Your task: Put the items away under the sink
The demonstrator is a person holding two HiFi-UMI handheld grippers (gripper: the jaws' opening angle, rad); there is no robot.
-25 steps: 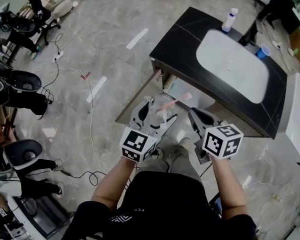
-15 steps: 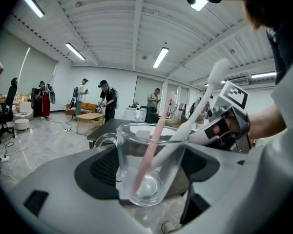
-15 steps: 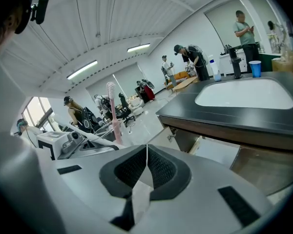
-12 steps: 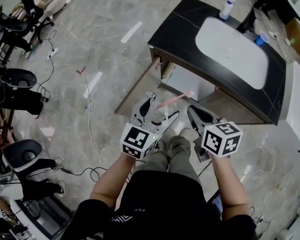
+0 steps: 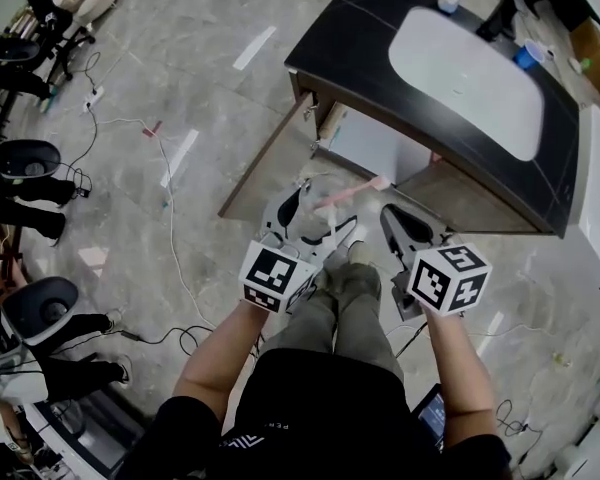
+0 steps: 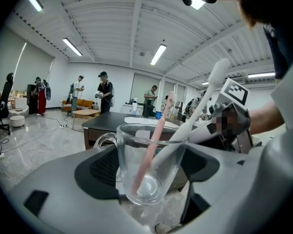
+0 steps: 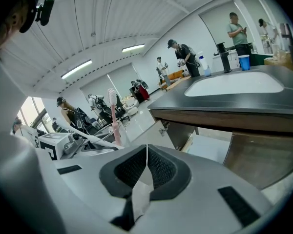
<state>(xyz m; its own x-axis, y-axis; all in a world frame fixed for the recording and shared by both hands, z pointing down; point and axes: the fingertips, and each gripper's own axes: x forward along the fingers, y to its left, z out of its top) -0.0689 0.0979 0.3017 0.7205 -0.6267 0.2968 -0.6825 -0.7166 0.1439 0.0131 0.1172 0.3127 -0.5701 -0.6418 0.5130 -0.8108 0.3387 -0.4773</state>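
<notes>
**L gripper** (image 6: pixel 147 172): jaws wide, clamped on either side of a clear glass mug (image 6: pixel 147 155), handle at gripper's left. In the mug are a pink toothbrush (image 6: pixel 153 147) and a white toothbrush (image 6: pixel 203 97). Both lean up and to the right, heads well above the rim.

**R gripper** (image 7: pixel 145 165): pads together, nothing between them. It sits just beside L gripper, on its right.

**Ahead of and below both:** open cabinet (image 5: pixel 375 153) under the sink (image 5: pixel 470 78), with its door (image 5: pixel 265 163) swung out to L gripper's left. The dark surface (image 5: pixel 355 28) overhangs the opening.

**Step in hand (judged):** carry mug into cabinet.
- Keep mug upright so brushes don't tip out.
- Enter low so brush heads clear the surface's front edge.
- Pass right of the door.
- Seat the base flat on the cabinet floor before releasing.
- Keep the empty R gripper clear of the opening.

**Pose:** L forearm (image 5: pixel 225 353) and R forearm (image 5: pixel 450 368) reach fwd side by side. Grippers point fwd and somewhat down, marker cubes uppermost.
</notes>
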